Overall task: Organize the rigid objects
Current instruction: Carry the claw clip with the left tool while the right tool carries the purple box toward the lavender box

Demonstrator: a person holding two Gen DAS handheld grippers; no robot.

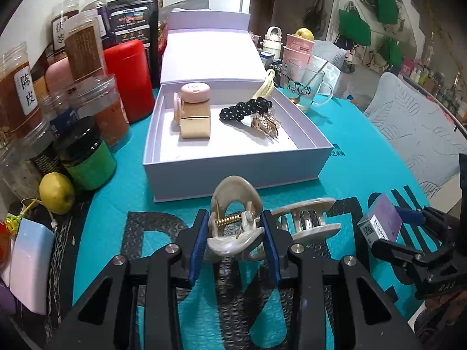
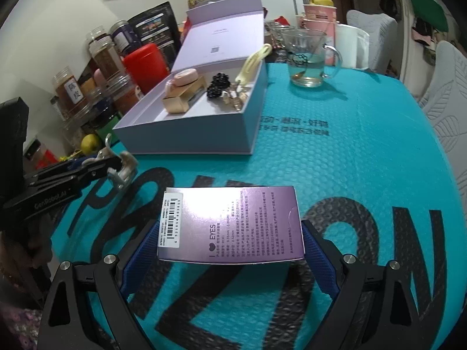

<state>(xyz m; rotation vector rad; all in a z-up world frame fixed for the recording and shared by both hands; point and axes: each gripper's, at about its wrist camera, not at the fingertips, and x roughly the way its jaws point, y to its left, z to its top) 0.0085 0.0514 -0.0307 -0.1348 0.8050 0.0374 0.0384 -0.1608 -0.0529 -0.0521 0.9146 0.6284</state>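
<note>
The left tool (image 1: 235,243) was clenched on a pearly cream hair claw (image 1: 233,227), its blue pads (image 1: 196,248) pressing the claw's handle end from both sides, the brass spring showing between them. The claw's toothed part stuck out to the right of the tool, above the teal mat (image 1: 111,204) that covered the bench.

The right tool (image 2: 230,248) gripped a flat purple box (image 2: 230,224) — printed "EYES", with a barcode label at one corner — across its width, so its jaws stood wide apart with the pads against the box's two long sides. The box was held roughly level over the mat.

Beyond both tools sat an open lavender gift box (image 1: 233,172), its lid (image 1: 210,58) folded back. Inside lay a tan carton with a pink round case (image 1: 195,92) on top, a black dotted hair clip (image 1: 245,110), and a gold-coloured clip (image 1: 264,127) (details too small to tell). A pale yellow clip (image 1: 267,86) leaned over the box's far rim.

Jars (image 1: 84,49) crowded the left edge, with a red canister (image 1: 128,78) and a yellow-green fruit (image 1: 57,192). A glass mug (image 1: 309,90) stood to the right of the gift box.
</note>
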